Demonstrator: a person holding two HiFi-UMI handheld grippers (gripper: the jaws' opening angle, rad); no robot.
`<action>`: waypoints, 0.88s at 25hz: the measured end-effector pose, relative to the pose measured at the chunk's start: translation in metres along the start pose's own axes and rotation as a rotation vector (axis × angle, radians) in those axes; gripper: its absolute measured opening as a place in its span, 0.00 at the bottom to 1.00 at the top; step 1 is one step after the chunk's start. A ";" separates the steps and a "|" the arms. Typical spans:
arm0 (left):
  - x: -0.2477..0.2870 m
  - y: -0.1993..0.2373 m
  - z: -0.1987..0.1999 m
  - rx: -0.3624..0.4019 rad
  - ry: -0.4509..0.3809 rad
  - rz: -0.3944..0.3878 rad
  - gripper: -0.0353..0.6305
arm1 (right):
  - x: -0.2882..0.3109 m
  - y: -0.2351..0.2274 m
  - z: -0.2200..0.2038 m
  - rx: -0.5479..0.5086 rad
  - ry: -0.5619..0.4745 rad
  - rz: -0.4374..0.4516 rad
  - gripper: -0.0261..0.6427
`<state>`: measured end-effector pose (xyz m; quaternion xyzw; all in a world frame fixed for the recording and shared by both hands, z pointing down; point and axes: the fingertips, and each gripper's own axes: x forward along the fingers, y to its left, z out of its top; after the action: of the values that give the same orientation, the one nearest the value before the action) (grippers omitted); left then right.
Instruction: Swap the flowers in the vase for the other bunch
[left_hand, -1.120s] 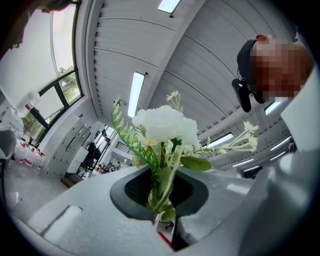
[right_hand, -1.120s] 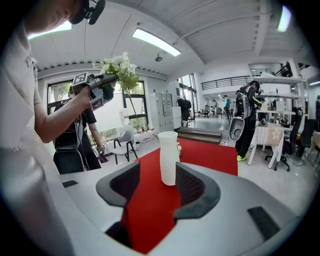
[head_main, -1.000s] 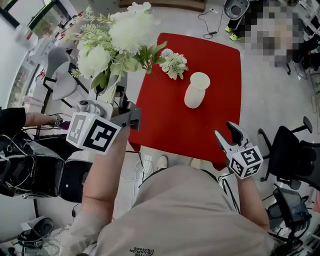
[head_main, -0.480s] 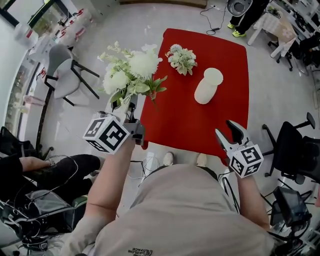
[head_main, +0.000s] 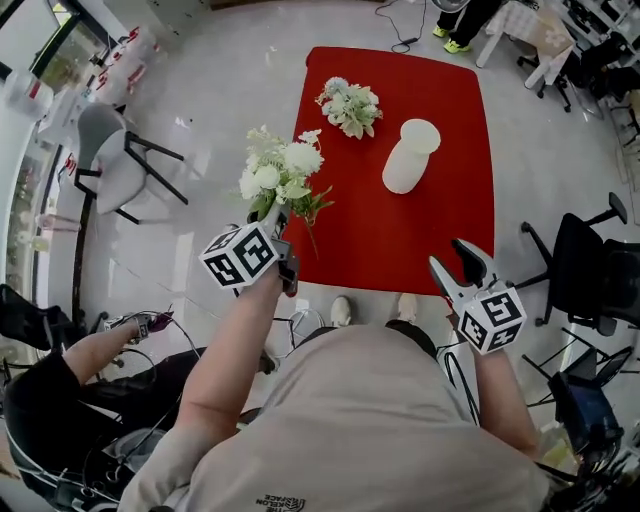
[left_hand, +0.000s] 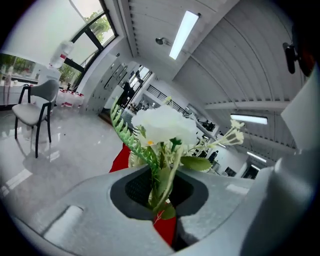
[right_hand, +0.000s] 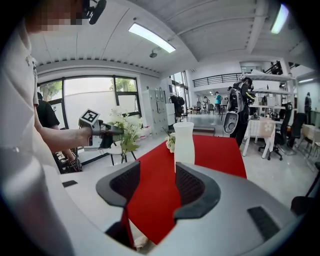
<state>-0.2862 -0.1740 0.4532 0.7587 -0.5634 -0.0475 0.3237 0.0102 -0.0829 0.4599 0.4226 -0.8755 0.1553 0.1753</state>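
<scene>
**DESK:** What did the frame show?

**PHOTOGRAPHER:** The left gripper (left_hand: 161, 199) had its jaws closed almost fully on the stems of the held bunch (head_main: 283, 172). It carried the flowers upright just off the left edge of the tabletop (head_main: 400, 245), out by the near left corner. The vase (head_main: 408, 158) stood empty right of the middle, in the far half. The other bunch (head_main: 350, 105) lay toward the far left corner, near the vase but apart from it. The right gripper (head_main: 452, 262) hung by the near right corner, jaws wide apart with nothing between them.

**DESK:** And the step in hand?

**PHOTOGRAPHER:** Parting with the held bunch, by my reading, since the vase was already bare. To do it well, the flowers had to come in over the near left corner and sink until they rested on the tabletop. Only then should the jaws open, so nothing fell to the floor (head_main: 200, 120). The spot needed to be well apart from the other bunch, to keep the two from mixing. It also had to be clear of the vase, which looked easy to tip. The pinch sat low on thin stems, so a slow tilt seemed safer than a swing. The free right gripper looked best placed to steady the vase for the refill.
</scene>
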 end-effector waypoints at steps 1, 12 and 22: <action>0.005 0.006 -0.008 -0.006 0.023 0.007 0.13 | -0.002 0.000 -0.001 0.003 0.001 -0.009 0.38; 0.065 0.051 -0.064 -0.050 0.165 0.076 0.13 | -0.016 -0.002 -0.014 0.032 0.013 -0.081 0.38; 0.095 0.076 -0.091 -0.027 0.241 0.125 0.17 | -0.027 -0.004 -0.019 0.041 0.028 -0.117 0.38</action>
<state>-0.2751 -0.2300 0.5941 0.7176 -0.5660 0.0566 0.4017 0.0325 -0.0589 0.4655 0.4743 -0.8434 0.1685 0.1878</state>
